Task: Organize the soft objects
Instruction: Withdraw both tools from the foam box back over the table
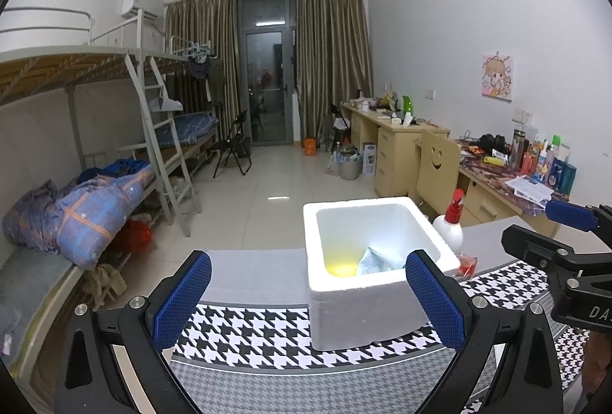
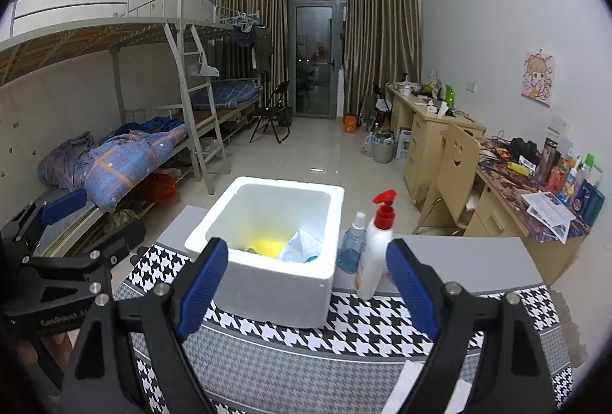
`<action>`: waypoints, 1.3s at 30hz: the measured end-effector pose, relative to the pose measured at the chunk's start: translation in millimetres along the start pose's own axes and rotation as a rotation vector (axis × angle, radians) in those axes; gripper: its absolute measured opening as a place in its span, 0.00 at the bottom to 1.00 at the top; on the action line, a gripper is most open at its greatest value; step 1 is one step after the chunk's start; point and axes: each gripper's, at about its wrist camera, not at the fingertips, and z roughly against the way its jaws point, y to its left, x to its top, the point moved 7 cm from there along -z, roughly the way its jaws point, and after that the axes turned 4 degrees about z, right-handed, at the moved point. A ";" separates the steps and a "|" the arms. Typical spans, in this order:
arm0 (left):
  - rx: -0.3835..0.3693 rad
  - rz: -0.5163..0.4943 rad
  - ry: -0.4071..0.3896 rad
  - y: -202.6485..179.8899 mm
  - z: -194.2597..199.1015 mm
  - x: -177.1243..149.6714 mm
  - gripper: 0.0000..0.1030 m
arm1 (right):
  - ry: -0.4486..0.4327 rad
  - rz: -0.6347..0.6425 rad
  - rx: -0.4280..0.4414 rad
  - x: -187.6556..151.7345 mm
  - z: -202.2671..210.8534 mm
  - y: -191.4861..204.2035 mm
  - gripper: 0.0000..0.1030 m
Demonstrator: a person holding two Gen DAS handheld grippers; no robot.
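A table [image 2: 478, 261] covered by a houndstooth cloth [image 2: 382, 330] was seen, its near edge cut off by both views. A white foam box [image 2: 275, 291] stood on the cloth. Inside it, a yellow soft item [image 2: 267, 245] and a pale blue cloth [image 2: 302, 247] were noted, both partly hidden by the box wall; their shapes could not be made out. Just right of the box, a white pump bottle [image 2: 376, 261] and a blue bottle [image 2: 352, 249] were recorded, the latter half hidden. The left gripper [image 1: 308, 295] and right gripper [image 2: 310, 284] were held short of the box, jaws spread wide, nothing between them.
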 end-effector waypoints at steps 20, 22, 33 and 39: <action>-0.041 -0.021 -0.050 -31.5 62.9 -11.7 0.99 | -0.066 -0.017 -0.017 -16.7 62.3 -19.2 0.86; -0.045 -0.023 -0.053 -35.4 67.4 -11.8 0.99 | -0.074 -0.015 -0.020 -19.1 67.8 -19.5 0.86; -0.090 -0.044 -0.057 -60.3 87.7 -27.0 0.99 | -0.088 -0.029 -0.047 -40.0 90.6 -30.0 0.87; -0.108 -0.036 -0.057 -67.3 89.0 -36.0 0.99 | -0.092 -0.042 -0.063 -50.1 99.6 -38.4 0.87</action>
